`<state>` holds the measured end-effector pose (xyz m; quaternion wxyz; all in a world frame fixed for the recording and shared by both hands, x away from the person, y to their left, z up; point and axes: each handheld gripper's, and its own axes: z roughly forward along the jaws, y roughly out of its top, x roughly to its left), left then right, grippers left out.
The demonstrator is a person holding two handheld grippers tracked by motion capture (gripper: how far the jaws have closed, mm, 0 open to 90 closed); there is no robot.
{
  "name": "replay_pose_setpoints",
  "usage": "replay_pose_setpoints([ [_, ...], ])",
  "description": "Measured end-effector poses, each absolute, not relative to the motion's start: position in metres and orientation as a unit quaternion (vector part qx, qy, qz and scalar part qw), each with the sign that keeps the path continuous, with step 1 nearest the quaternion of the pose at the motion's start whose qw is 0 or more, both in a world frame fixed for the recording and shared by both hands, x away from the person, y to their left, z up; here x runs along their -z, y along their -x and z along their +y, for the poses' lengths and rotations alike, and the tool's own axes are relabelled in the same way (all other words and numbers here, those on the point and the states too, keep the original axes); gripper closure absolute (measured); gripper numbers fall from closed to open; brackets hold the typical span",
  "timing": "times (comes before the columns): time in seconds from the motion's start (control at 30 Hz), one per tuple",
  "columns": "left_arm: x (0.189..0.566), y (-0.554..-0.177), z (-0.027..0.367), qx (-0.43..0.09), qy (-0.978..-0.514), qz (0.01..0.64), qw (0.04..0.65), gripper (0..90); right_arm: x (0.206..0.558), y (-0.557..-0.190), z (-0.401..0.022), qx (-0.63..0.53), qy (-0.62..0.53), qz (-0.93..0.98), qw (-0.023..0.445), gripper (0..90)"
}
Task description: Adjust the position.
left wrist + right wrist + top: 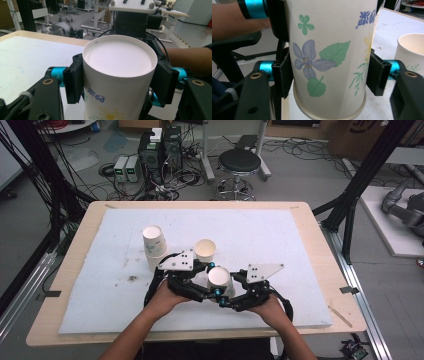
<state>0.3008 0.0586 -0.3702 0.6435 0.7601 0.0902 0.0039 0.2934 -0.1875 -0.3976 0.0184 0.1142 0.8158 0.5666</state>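
A white paper cup [219, 277] printed with flowers and leaves is held upside down near the front middle of the table, its flat base facing up. My left gripper [210, 280] is shut on it from the left. In the left gripper view its pads [73, 82] press the cup [117, 57] just under the base. My right gripper [232, 290] is shut on the same cup from the right. In the right gripper view its pads [284, 75] clamp the cup [329, 50] lower down, near the rim, and the left gripper's jaws show above them.
A stack of upturned cups [154, 245] stands at the left of the white mat [280, 235]. An upright cup [205, 250] stands just behind the grippers, also the upright cup [412, 50] at the right. The wooden table edge [75, 270] frames the mat.
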Motion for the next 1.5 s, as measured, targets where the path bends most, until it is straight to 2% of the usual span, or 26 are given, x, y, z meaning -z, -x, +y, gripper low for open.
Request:
replay_pose_setpoints([
  [0.1, 0.368, -0.300, 0.059, -0.022, -0.765, 0.104, 0.635, 18.6, 0.397, -0.293, -0.188, -0.561, -0.111, 0.820, 0.021, 36.3],
  [0.13, 0.368, -0.300, 0.059, -0.022, -0.768, 0.103, 0.632, 16.8, 0.396, -0.293, -0.189, -0.557, -0.111, 0.823, 0.023, 36.8],
  [0.7, 0.356, -0.302, 0.065, -0.013, -0.832, 0.076, 0.549, 16.8, 0.387, -0.295, -0.186, -0.468, -0.089, 0.879, 0.041, 37.4],
  [1.5, 0.353, -0.300, 0.052, -0.002, -0.884, 0.049, 0.466, 20.2, 0.377, -0.296, -0.168, -0.363, -0.046, 0.929, 0.044, 37.2],
])
